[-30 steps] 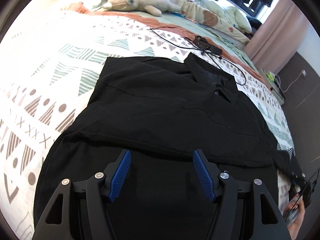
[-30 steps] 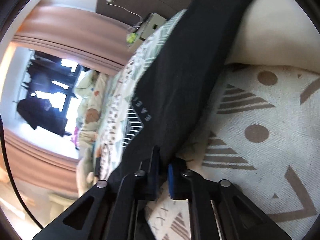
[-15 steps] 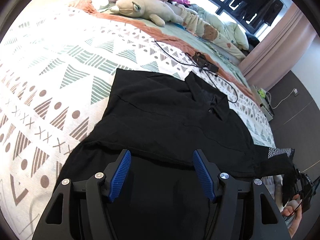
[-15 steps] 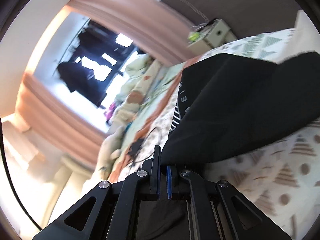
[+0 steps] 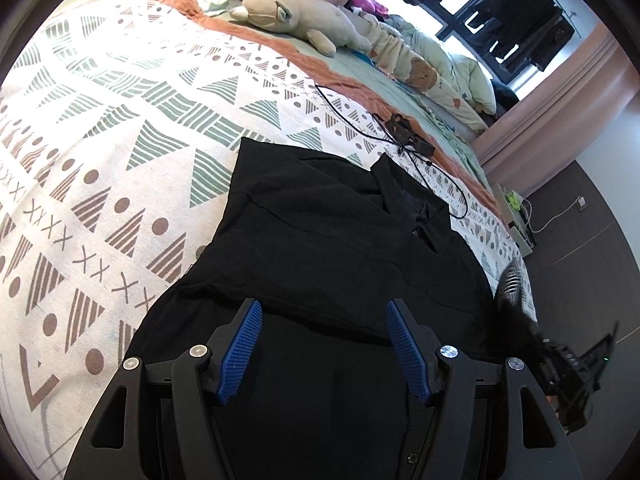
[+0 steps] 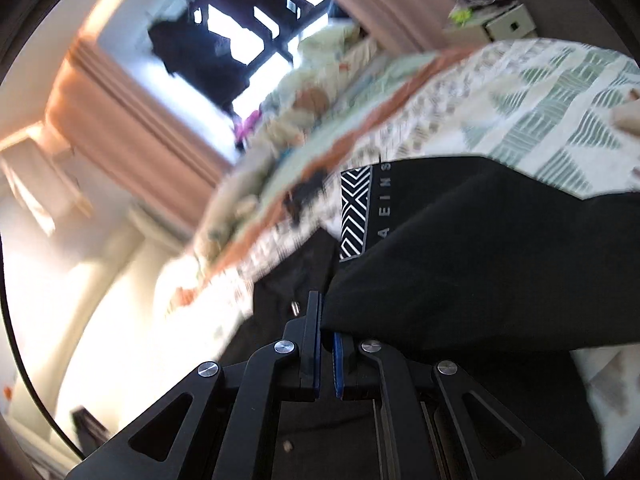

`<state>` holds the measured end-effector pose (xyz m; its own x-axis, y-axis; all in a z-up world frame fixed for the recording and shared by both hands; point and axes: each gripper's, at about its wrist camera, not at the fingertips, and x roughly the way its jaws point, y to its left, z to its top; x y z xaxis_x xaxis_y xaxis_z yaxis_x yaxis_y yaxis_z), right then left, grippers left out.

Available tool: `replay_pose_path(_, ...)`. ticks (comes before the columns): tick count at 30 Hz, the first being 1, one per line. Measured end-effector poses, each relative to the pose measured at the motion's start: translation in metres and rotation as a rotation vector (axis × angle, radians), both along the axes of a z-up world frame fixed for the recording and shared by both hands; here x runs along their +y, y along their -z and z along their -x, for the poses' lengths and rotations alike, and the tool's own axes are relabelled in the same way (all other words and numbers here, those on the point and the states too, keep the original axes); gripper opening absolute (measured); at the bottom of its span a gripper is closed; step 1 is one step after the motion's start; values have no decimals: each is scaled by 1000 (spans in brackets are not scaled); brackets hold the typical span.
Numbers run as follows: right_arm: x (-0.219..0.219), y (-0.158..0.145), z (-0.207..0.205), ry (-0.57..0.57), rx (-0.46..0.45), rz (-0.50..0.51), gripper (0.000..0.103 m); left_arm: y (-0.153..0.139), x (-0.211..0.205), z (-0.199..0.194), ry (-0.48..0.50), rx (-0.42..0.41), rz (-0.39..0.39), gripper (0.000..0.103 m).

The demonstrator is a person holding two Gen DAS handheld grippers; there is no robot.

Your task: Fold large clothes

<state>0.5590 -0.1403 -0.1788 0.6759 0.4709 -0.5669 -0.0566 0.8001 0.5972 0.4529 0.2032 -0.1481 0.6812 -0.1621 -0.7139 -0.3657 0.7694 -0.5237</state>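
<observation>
A large black shirt lies spread on the patterned bedspread, collar toward the far side, its left sleeve folded in over the body. My left gripper hovers open above the shirt's lower part, nothing between its blue pads. In the right wrist view my right gripper is shut on the black sleeve, which is lifted off the bed; a white crosshatch label with letters shows on it. At the lower right edge of the left wrist view the right gripper holds the raised sleeve.
A black cable with a small device lies on the bedspread just beyond the collar. A plush toy and a rumpled quilt sit at the far side. A small bedside unit stands on the dark floor to the right.
My right gripper has lifted the sleeve off the bed and swung it up toward the shirt body. The left gripper has risen and pulled back slightly, staying open.
</observation>
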Motion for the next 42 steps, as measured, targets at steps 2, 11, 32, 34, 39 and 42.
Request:
replay_pose_path(2,10,17,-6,9,117,50,8,0,-1,1,3,-2,6,66)
replay_pose_path(11,-39,28,6,138,192,-94,57,-1,-1,2,4,1,14,66)
replay_pose_path(32,-156,41,65,572,130,-262,6,3,-10,-1,11,16,28,66)
replay_pose_path(34,-145,19,67,517,57,-222,6,2,-7,1,6,9,52,66)
replay_pose_path(39,-113,-20,69,384,-88,-208,6,-12,0,10,6,-38,80,66)
replay_pose_path(42,-87,-36,71,321,-138,-200,6,-18,8,14,-4,-57,91,66)
